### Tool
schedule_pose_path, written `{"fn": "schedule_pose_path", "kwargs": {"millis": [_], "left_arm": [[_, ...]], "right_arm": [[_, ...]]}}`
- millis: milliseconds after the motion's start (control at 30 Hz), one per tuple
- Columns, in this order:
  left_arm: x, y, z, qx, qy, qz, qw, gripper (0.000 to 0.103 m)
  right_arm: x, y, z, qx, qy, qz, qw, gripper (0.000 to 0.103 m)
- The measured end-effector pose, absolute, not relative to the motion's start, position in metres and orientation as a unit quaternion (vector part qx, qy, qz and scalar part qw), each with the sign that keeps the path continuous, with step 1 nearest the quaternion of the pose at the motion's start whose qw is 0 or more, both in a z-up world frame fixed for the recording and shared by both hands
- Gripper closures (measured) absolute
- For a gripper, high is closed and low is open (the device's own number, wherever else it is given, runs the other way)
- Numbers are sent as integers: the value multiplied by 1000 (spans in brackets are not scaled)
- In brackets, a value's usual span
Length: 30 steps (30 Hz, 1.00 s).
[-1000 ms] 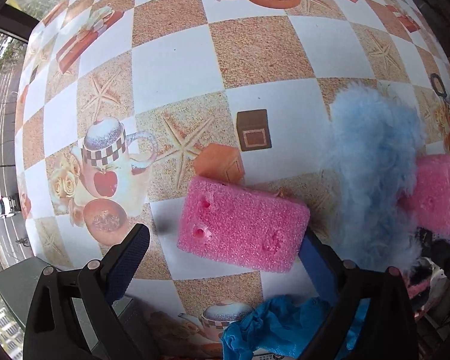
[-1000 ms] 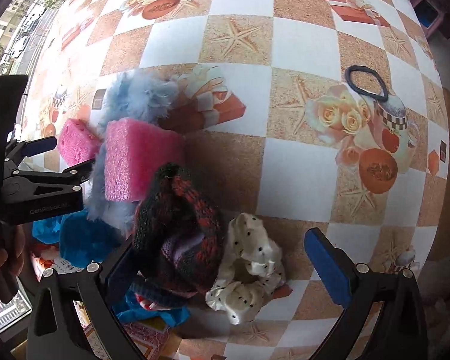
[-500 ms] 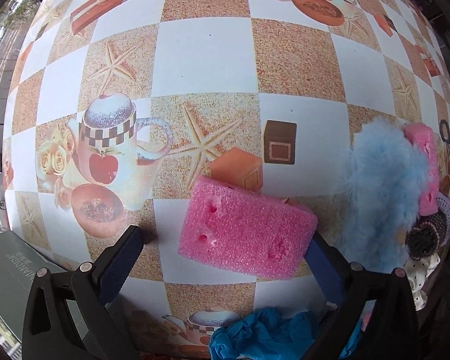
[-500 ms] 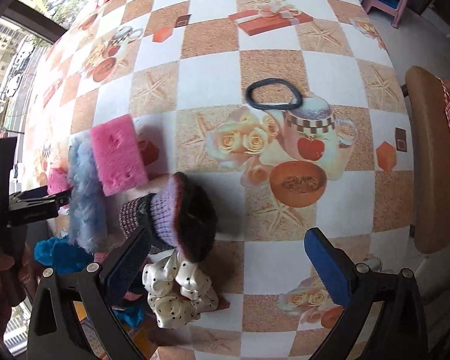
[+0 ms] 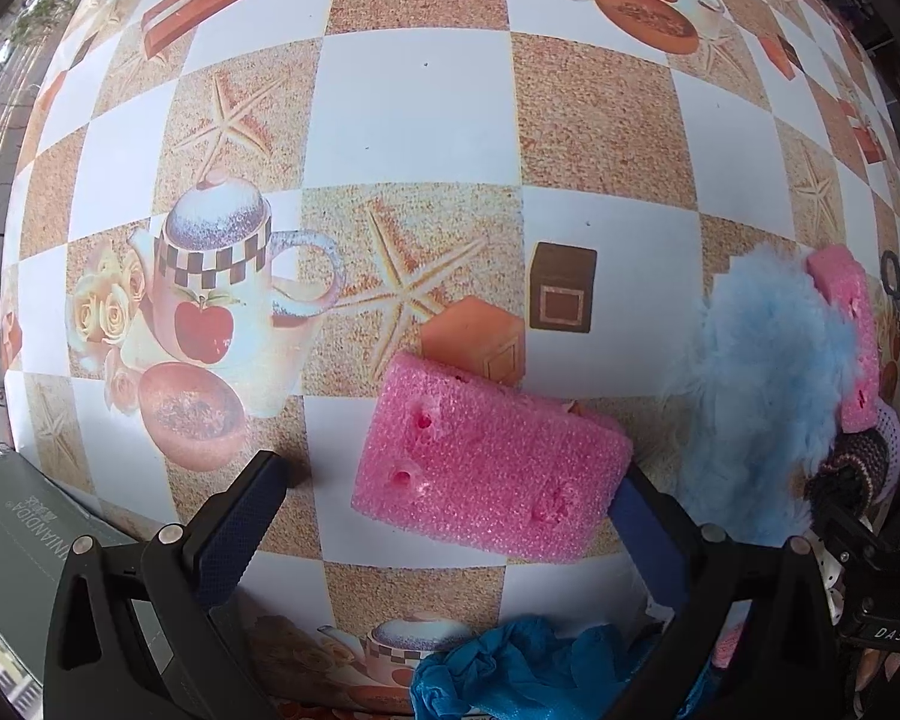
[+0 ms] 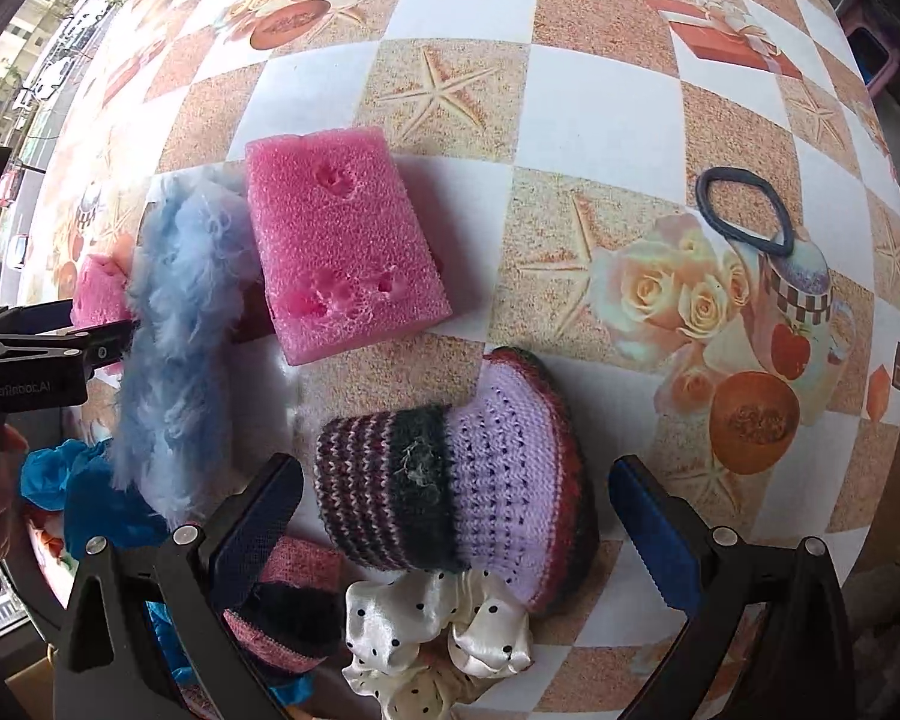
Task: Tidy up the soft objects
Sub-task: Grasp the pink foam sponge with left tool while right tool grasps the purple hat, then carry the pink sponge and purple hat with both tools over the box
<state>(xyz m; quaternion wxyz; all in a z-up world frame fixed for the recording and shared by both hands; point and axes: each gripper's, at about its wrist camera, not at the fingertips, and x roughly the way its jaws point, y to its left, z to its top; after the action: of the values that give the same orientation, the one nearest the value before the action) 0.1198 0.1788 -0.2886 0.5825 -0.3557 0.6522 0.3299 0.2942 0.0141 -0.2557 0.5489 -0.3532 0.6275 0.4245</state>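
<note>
Checkered surface point(image 6: 600, 120) carries soft items. Blue fluffy piece point(image 6: 174, 324) between two pink sponges point(image 6: 342, 252), point(image 5: 486, 468). Knit hat point(image 6: 450, 468) near right tongs point(image 6: 450, 516), wide, empty. Left tongs point(image 5: 444, 516) wide; one pad touches sponge. Polka-dot scrunchie point(image 6: 438, 630). Black hair tie point(image 6: 744, 210) apart.

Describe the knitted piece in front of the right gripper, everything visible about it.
The knitted piece is a soft, tube-like woolly item lying on its side on the tablecloth. One end is striped maroon and white, then comes a dark fuzzy band, then lilac openwork flaring to a red-edged rim. It lies between the open right gripper's fingers, resting against the polka-dot scrunchie.
</note>
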Motion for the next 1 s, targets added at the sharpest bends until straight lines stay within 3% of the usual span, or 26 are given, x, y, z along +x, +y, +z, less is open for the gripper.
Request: {"fn": "schedule_pose_path", "kwargs": {"millis": [67, 133, 200, 233, 267, 1000], "left_arm": [[121, 179, -288, -356, 649, 336, 582, 0], [122, 176, -286, -350, 645, 341, 588, 1], [123, 171, -282, -350, 636, 342, 597, 8], [123, 169, -279, -348, 631, 344, 602, 16], [124, 167, -274, -344, 626, 346, 609, 27], [115, 118, -185, -284, 592, 351, 667, 27]], "right_arm": [[298, 15, -259, -350, 632, 416, 552, 1], [306, 14, -260, -347, 632, 410, 559, 22], [321, 10, -256, -337, 634, 412, 560, 30], [325, 8, -256, -328, 641, 411, 560, 33], [329, 8, -254, -320, 647, 407, 560, 34], [322, -46, -187, -271, 631, 420, 594, 36]]}}
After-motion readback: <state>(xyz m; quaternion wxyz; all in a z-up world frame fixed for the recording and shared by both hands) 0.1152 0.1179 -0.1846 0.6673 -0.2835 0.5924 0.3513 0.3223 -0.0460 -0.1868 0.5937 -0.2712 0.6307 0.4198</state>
